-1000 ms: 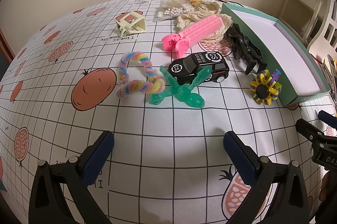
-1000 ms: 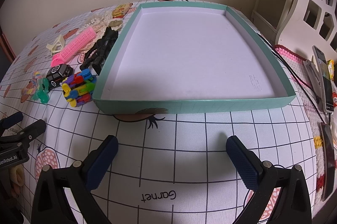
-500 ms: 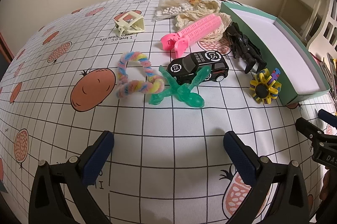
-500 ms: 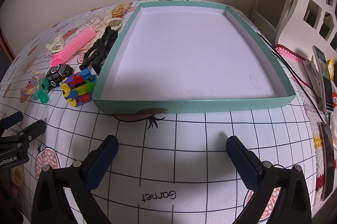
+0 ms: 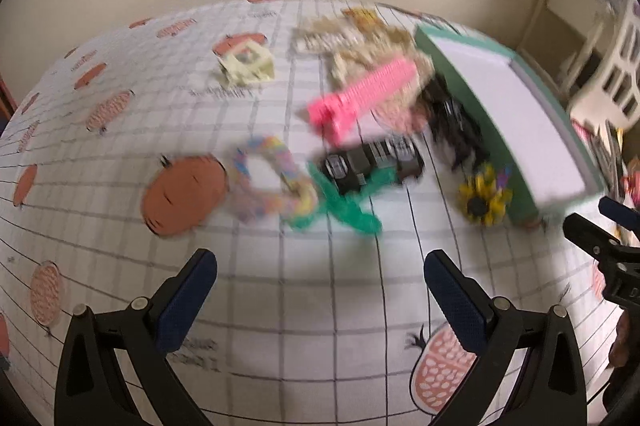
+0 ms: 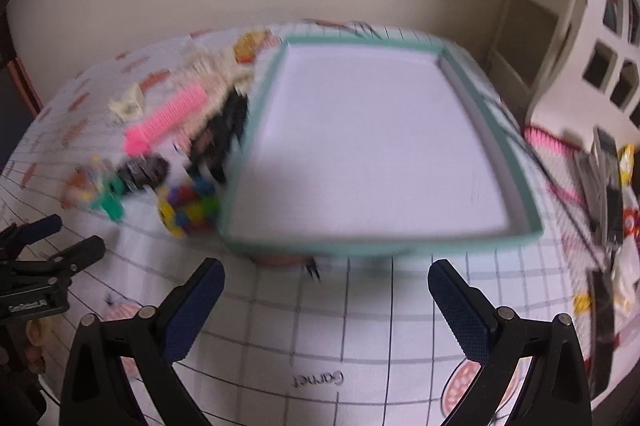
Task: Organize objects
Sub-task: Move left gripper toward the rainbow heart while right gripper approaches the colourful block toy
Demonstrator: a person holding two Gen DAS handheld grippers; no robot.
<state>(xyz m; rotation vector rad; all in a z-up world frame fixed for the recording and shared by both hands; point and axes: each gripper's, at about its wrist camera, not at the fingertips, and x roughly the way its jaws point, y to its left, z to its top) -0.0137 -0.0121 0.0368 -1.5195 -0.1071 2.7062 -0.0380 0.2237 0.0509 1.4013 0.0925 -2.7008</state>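
Evidently nothing is picked yet: both the left hand-held gripper (image 5: 320, 290) and the right hand-held gripper (image 6: 326, 290) gape empty above the desk (image 5: 280, 326). Next, I judge, the left must reach the toys (image 5: 344, 202) near the tray (image 6: 376, 250).

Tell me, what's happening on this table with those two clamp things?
A person holds a two-finger gripper in each hand. Both the left gripper and the right gripper are open and hold nothing. Small items lie loose on the checked cloth beside a shallow green tray: a pink comb clip, a black toy car, a green toy, a pastel loop. The tray is empty. Both views are motion-blurred.
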